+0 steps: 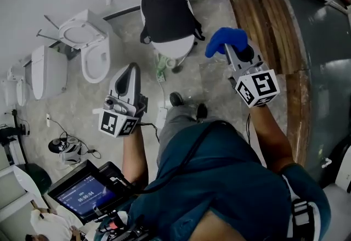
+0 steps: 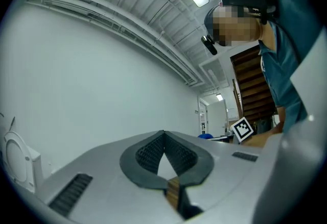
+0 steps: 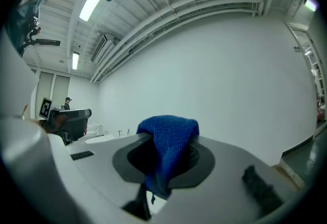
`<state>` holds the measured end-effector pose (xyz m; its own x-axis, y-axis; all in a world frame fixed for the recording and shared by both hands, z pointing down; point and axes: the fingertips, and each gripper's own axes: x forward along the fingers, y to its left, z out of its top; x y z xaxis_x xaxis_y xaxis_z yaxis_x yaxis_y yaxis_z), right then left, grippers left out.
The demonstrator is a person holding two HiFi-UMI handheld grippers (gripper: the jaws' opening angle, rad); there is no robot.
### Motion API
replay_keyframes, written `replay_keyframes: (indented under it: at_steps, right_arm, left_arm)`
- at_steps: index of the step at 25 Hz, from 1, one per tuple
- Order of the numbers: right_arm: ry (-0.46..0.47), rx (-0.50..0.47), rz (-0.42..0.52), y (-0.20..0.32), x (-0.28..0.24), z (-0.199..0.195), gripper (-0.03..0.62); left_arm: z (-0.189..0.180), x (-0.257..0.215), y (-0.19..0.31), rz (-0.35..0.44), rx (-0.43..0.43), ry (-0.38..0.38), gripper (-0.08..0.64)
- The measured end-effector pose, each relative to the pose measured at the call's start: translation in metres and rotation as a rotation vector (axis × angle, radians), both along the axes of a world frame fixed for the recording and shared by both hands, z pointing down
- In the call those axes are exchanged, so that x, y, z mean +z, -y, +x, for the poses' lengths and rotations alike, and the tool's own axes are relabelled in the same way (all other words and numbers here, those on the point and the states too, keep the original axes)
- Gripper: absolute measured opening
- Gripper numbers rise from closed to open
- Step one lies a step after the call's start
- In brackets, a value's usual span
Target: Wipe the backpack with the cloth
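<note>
A black backpack (image 1: 167,12) stands upright on a white stool (image 1: 176,48) against the far wall. My right gripper (image 1: 231,50) is held up to the right of it, shut on a blue cloth (image 1: 226,39) that bunches over the jaw tips. In the right gripper view the blue cloth (image 3: 169,139) hangs between the closed jaws of the right gripper (image 3: 164,164), which points at a bare wall. My left gripper (image 1: 133,68) hovers lower left of the backpack. In the left gripper view, the left gripper (image 2: 163,139) has its jaws closed with nothing between them.
A white toilet (image 1: 90,48) and a second white fixture (image 1: 46,72) stand at the left. Wooden stairs (image 1: 269,26) and a dark glass panel (image 1: 323,69) run along the right. A tablet screen (image 1: 85,193) sits at lower left. A green item (image 1: 160,67) lies by the stool.
</note>
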<state>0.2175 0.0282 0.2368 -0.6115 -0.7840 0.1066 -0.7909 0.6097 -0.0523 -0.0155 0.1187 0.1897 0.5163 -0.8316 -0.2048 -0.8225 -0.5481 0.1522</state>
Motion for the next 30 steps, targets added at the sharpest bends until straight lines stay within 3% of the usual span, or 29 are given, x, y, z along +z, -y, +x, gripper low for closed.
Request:
replay_keyframes:
  at_steps: [8,12,17,22,26,30]
  right_arm:
    - [-0.014,0.024,-0.006,0.082,0.018,-0.036,0.060]
    - [-0.041,0.047,-0.023,0.129,0.033,-0.056,0.059]
    - [-0.084,0.110,-0.028,0.178,0.064,-0.076,0.060]
    - [-0.108,0.139,-0.034,0.241,0.117,-0.102,0.060]
    - [-0.147,0.166,-0.048,0.263,0.153,-0.094,0.060]
    - [-0.163,0.187,-0.186,0.299,0.236,-0.085,0.060]
  left_arm:
    - [-0.036,0.023,0.086,-0.017,0.017,0.046,0.002]
    - [-0.059,0.032,0.141,-0.022,0.041,0.019,0.002]
    - [-0.077,0.058,0.194,-0.034,0.097,0.114,0.002]
    - [-0.102,0.096,0.259,-0.038,0.113,0.147,0.002]
    - [-0.097,0.108,0.271,-0.054,0.122,0.141,0.002]
    - [-0.098,0.136,0.295,-0.099,0.121,0.120,0.002]
